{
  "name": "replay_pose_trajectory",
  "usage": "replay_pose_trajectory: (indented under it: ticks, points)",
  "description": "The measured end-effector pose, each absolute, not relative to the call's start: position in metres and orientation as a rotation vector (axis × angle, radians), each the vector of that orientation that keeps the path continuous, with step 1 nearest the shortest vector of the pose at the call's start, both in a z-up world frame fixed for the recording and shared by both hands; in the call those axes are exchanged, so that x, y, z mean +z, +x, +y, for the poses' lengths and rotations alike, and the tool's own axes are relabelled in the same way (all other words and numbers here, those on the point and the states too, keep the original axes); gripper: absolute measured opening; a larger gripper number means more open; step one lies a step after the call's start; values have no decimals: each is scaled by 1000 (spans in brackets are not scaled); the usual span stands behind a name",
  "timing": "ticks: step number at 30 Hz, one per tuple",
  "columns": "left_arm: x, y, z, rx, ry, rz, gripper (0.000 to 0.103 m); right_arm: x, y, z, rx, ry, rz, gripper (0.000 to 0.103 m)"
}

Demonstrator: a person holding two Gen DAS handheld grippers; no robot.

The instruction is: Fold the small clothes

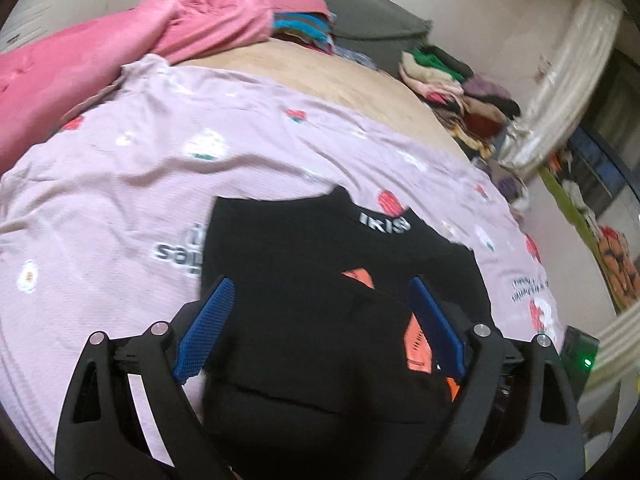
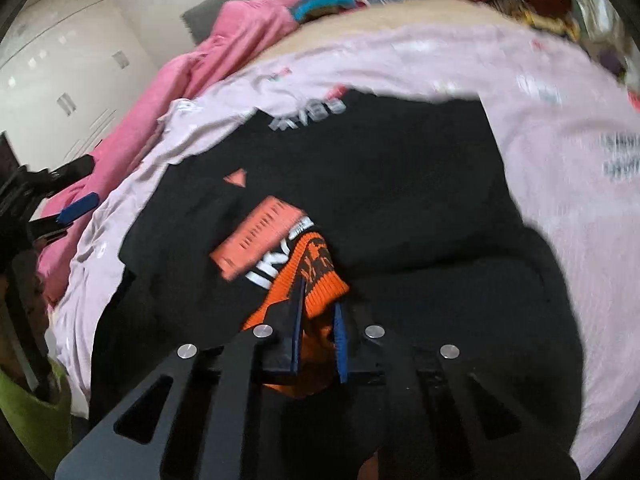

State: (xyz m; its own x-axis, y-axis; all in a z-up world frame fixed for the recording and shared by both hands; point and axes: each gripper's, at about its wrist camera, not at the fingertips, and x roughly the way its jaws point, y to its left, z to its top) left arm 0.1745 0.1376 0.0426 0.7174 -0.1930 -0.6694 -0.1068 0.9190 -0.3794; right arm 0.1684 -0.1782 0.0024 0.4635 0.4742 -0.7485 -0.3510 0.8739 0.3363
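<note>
A small black garment (image 1: 304, 272) with orange patches and white lettering lies on a lilac printed sheet (image 1: 160, 168). My left gripper (image 1: 320, 292) is open, its blue pads (image 1: 208, 328) spread above the garment's near part. In the right wrist view the same black garment (image 2: 380, 176) lies spread on the sheet (image 2: 560, 152). My right gripper (image 2: 318, 300) is shut on the garment's orange knit cuff (image 2: 320, 276). The left gripper (image 2: 76, 204) shows at the far left of that view.
A pink blanket (image 1: 120, 52) is bunched at the back left. A pile of mixed clothes (image 1: 456, 84) sits at the back right of the bed. A grey pillow (image 1: 372, 20) lies behind. A green bin (image 2: 24, 412) stands at the bed's left.
</note>
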Motion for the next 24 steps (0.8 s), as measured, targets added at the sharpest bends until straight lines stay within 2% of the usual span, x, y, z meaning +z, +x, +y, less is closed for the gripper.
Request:
replay_pose_trajectory:
  ticks: [11, 24]
  points:
    - [51, 169, 165, -5, -463, 737, 82, 131, 197, -156, 648, -115, 600, 11]
    - [32, 188, 130, -46, -364, 806, 82, 76, 229, -186, 487, -115, 713, 11]
